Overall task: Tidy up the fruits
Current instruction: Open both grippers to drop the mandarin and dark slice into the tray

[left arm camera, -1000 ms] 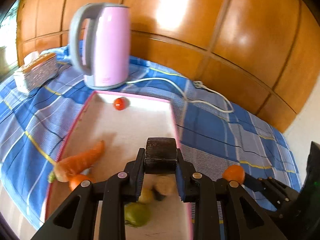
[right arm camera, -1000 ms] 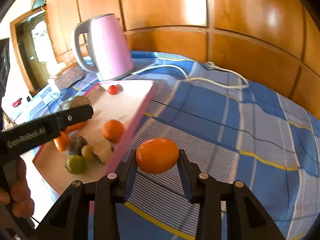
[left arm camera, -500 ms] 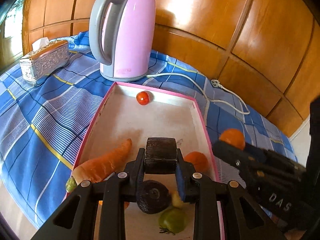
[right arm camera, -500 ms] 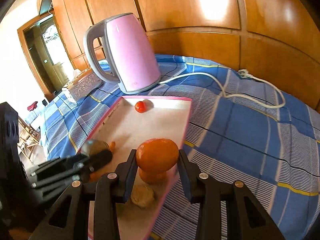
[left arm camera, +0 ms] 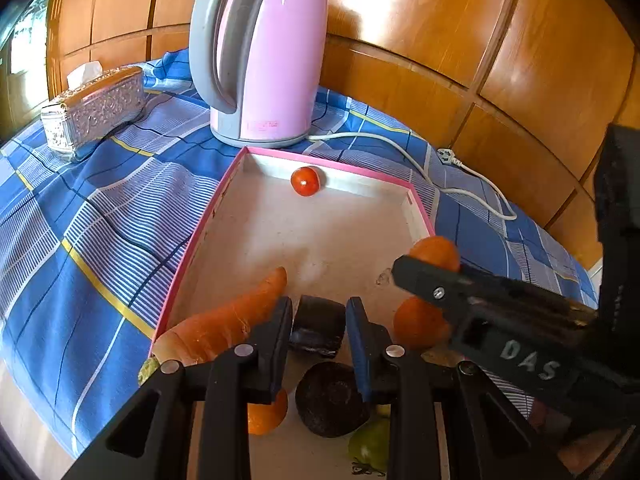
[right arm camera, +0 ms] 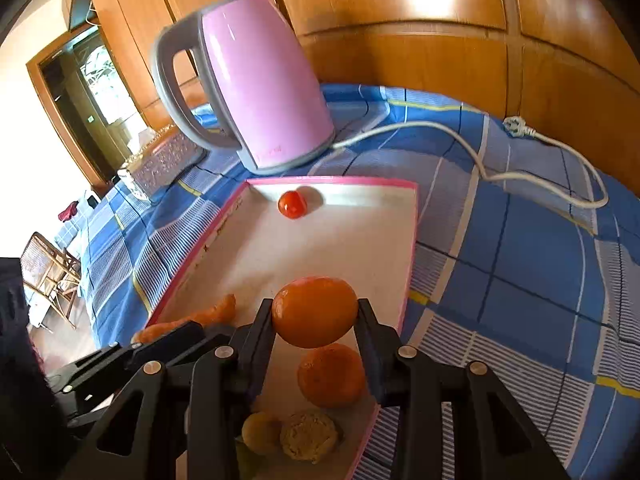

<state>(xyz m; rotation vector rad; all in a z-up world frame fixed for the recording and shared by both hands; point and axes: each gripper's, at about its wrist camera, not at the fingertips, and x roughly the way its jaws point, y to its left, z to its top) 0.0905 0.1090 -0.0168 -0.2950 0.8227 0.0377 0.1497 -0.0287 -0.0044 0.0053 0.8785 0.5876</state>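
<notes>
Left gripper: the black two-finger left gripper [left arm camera: 319,330] is clenched on a dark, blocky brown-black fruit [left arm camera: 319,325], its pads pressing both sides, held low over the near half of the tray.
Right gripper: the black right gripper [right arm camera: 316,316] grasps a smooth round orange fruit [right arm camera: 315,312] between its two fingers, poised above the tray's near right part; from the left wrist view this fruit [left arm camera: 435,252] shows just behind the gripper's finger.
Tray: a shallow rectangular tray with a pink rim and pale floor [left arm camera: 420,206] lies on the cloth, its far end just in front of the kettle.
Tomato: a small red round tomato [left arm camera: 305,181] sits alone against the tray's far wall.
Carrot: a long orange carrot [left arm camera: 224,326] lies along the tray's left side, tip pointing inward.
Loose fruit: a second orange [right arm camera: 331,375] rests on the tray floor under the held one; a dark wrinkled round fruit [left arm camera: 330,398], a green fruit [left arm camera: 370,446], a small yellow fruit [right arm camera: 260,432] and a pale rough lump [right arm camera: 308,434] cluster at the near end.
Kettle: a pink electric kettle with a grey handle [left arm camera: 260,52] stands upright beyond the tray, its white cord [left arm camera: 400,152] trailing right across the cloth to a loose plug.
Cloth: a blue checked cloth with yellow lines [left arm camera: 100,208] covers the surface.
Tissue box: an embossed silver tissue box [left arm camera: 94,110] sits left of the kettle.
Backdrop: glossy wooden panelling [left arm camera: 480,40].
</notes>
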